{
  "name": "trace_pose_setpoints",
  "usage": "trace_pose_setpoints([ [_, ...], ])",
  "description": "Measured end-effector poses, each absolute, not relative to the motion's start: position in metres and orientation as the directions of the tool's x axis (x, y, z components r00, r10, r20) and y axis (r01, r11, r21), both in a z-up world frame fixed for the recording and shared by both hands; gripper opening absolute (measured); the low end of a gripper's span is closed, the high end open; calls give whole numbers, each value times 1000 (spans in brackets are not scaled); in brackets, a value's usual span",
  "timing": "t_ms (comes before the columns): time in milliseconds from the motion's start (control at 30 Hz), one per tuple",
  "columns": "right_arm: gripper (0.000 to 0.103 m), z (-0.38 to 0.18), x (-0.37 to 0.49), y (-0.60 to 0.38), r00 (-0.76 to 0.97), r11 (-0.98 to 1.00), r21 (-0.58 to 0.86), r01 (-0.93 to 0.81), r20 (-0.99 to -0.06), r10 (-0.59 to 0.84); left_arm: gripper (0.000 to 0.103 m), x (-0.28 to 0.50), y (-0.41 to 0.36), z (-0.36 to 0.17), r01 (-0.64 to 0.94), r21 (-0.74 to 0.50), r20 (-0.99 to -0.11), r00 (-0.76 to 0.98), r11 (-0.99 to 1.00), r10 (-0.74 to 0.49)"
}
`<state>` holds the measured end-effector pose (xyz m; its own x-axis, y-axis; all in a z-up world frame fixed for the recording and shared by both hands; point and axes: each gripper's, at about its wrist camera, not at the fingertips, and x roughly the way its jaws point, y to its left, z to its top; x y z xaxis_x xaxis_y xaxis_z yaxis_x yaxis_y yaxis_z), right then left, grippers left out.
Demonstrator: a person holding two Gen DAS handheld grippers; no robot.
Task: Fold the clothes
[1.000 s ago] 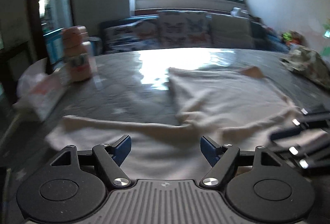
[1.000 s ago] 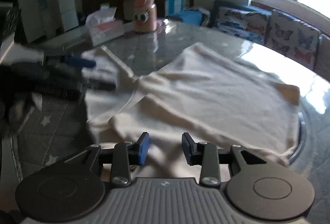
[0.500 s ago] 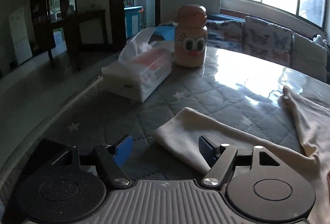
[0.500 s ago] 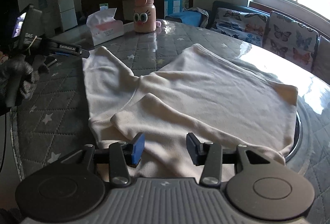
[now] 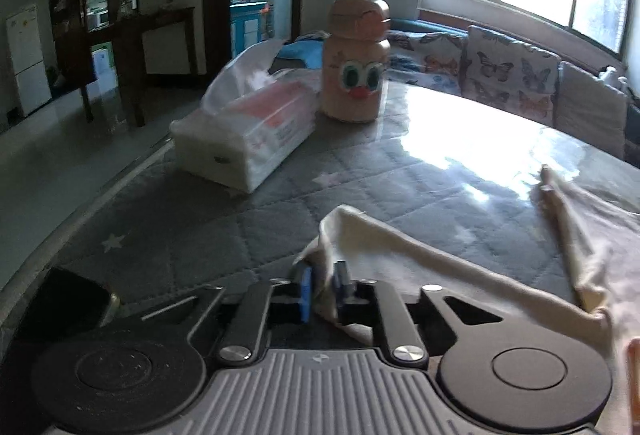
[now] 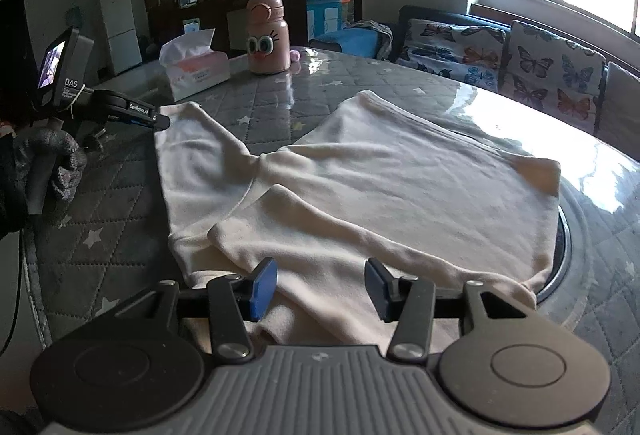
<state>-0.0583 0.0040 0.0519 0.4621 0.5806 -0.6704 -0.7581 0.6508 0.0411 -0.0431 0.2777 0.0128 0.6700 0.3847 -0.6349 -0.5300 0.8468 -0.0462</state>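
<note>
A cream long-sleeved top (image 6: 400,187) lies spread on the grey quilted table (image 6: 120,219). One sleeve is folded across its body, the other stretches toward the left. My left gripper (image 5: 323,289) is shut on the cuff end of that sleeve (image 5: 360,235), which bunches between the blue pads. In the right wrist view the left gripper (image 6: 160,121) shows at the sleeve's tip. My right gripper (image 6: 320,287) is open, its fingers low over the top's near edge, holding nothing.
A white tissue box (image 5: 248,131) and a pink bottle with cartoon eyes (image 5: 356,63) stand at the table's far left; they also show in the right wrist view as the box (image 6: 196,73) and bottle (image 6: 267,37). A sofa with butterfly cushions (image 6: 520,67) lies behind.
My left gripper swung to the sleeve's end and closed on the cuff. My right gripper opened wider and stayed over the top's near edge.
</note>
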Motion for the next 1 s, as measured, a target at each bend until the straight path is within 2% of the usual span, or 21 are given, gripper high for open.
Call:
trace_pose_setpoints([
  [200,50,55,-53,-14,481,686,76,-723,-657,580,7,-45,226,53,-382,-98,-560,785,919,266],
  [500,49,53,-44,-49,523,746,116,-656,-642,560,7,-38,113,97,-10,-135,-454,890,991,-52],
  [733,49,53,-37,-77,563,793,136,-594,-633,531,7,-24,53,80,190,-146,-484,842,971,-237],
  [933,48,54,-31,-88,562,803,169,-571,-633,532,11,-31,26,60,274,-81,-549,790,958,-272],
  [1000,45,56,-30,-87,554,796,180,-578,-630,545,19,-38,35,57,257,-59,-552,797,965,-246],
])
